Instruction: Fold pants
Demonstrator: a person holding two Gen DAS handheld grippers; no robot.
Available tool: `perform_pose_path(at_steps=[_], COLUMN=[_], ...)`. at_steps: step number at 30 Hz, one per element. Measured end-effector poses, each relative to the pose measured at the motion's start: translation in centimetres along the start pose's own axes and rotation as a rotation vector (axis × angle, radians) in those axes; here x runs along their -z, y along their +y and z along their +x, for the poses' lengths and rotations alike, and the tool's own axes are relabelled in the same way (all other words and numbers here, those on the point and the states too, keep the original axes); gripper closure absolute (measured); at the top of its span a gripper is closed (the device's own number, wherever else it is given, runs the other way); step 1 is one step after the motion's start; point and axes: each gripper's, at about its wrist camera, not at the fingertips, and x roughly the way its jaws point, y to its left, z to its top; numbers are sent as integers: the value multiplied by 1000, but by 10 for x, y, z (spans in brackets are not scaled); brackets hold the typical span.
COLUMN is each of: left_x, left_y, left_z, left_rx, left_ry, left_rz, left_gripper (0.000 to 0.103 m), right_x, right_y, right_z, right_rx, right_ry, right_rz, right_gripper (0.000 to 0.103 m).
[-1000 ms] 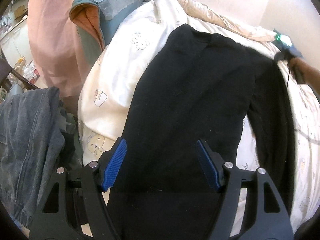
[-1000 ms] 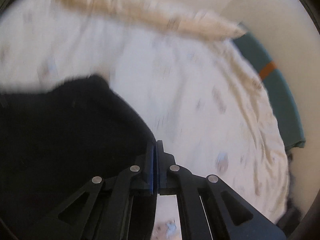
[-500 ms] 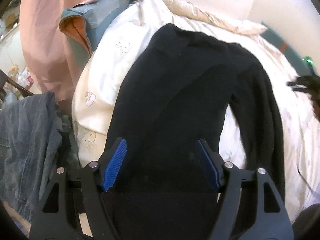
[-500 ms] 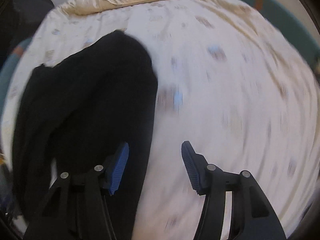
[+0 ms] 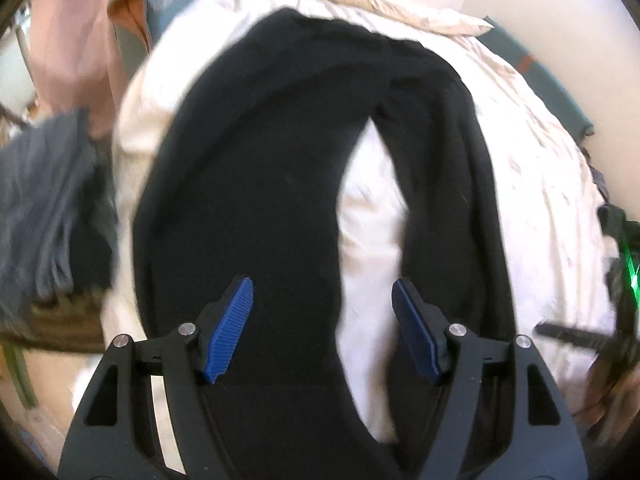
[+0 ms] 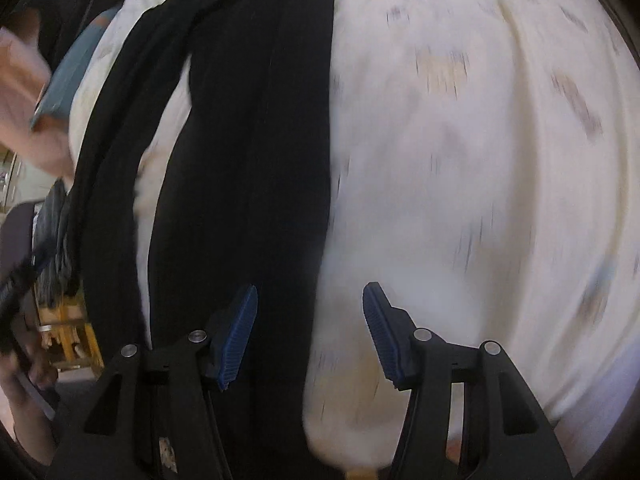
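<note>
Black pants (image 5: 256, 168) lie spread on a cream bed cover (image 5: 532, 168), the two legs parted with a strip of cover between them. My left gripper (image 5: 322, 320) is open and empty, hovering over the near end of the left leg and the gap. My right gripper (image 6: 310, 320) is open and empty, over the right edge of the right leg (image 6: 256, 152) near the bed's front edge. The right gripper also shows blurred at the right edge of the left wrist view (image 5: 612, 320).
A pile of grey denim (image 5: 44, 208) lies left of the bed. A pink cloth (image 5: 72, 32) and a teal cushion (image 5: 136, 20) are at the back left. A beige blanket (image 5: 384, 4) lies along the far edge. The cover (image 6: 480, 160) stretches wide to the right.
My right gripper opened, let go of the pants and swung back toward the near end of the right leg. My left gripper drew back and right, staying open. The legs now lie apart.
</note>
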Motion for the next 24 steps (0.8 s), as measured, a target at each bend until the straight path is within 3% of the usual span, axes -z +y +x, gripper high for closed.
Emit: perform_pose_path(at_steps=[7, 11, 15, 16, 17, 18, 19, 24], left_x=[48, 70, 91, 96, 102, 106, 111, 122], left_y=[-12, -22, -42, -46, -50, -52, -54, -53], left_z=[-21, -26, -30, -31, -32, -34, -35, -30], left_rx=[2, -4, 36, 39, 38, 36, 41, 31], left_ry=[0, -2, -16, -23, -28, -30, -29, -23], left_rz=[47, 112, 151, 167, 187, 197, 203, 187], left_gripper=[34, 34, 34, 34, 34, 34, 34, 34], right_x=[101, 118, 134, 138, 140, 145, 147, 153], right_y=[6, 6, -15, -17, -17, -15, -12, 4], right_z=[-3, -6, 24, 29, 31, 29, 22, -42], right_rx=[-37, 35, 49, 26, 8, 18, 24, -18], right_ry=[-6, -24, 68, 85, 90, 82, 55, -114], right_rz=[-21, -34, 44, 58, 58, 39, 18, -54], right_gripper=[47, 47, 48, 69, 83, 87, 99, 99])
